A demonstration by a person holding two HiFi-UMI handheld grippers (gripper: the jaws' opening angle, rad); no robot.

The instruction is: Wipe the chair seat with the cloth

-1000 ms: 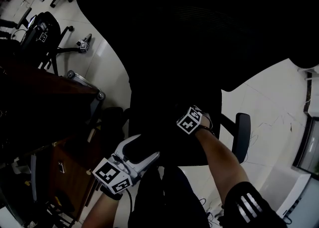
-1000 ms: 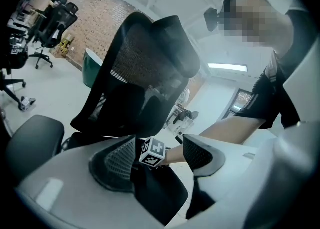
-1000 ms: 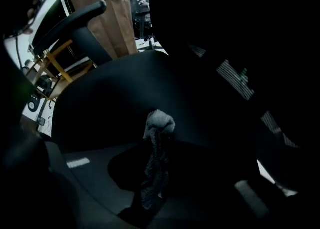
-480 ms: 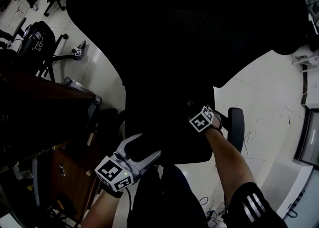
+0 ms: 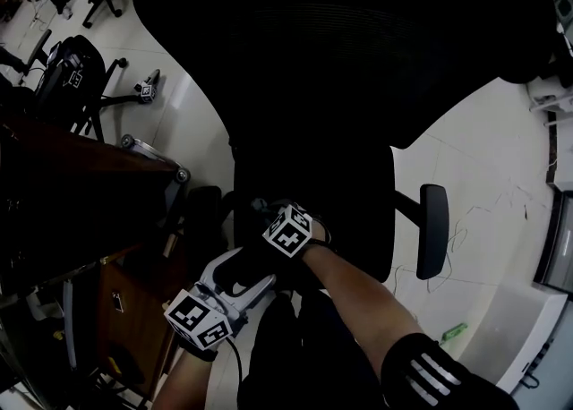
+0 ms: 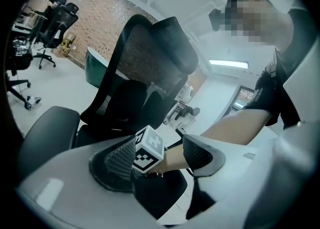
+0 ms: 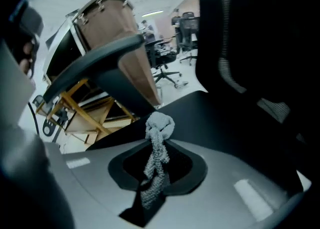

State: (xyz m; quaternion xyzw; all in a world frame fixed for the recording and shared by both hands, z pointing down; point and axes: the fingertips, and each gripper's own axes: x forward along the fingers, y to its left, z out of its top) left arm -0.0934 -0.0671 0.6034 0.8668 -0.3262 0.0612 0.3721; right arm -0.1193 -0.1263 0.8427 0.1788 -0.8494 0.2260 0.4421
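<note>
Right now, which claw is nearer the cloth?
Right. The right claw is shut on the cloth; the left claw stands open beside it, clear of the cloth.

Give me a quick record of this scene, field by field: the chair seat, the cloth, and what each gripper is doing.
Chair seat: black, part of an office chair in front of the person
Cloth: grey, bunched, sticking out toward the seat
Right gripper: fingers shut on the cloth
Left gripper: fingers apart, nothing held, close beside the right gripper
Contact: cannot tell if the cloth touches the seat
</note>
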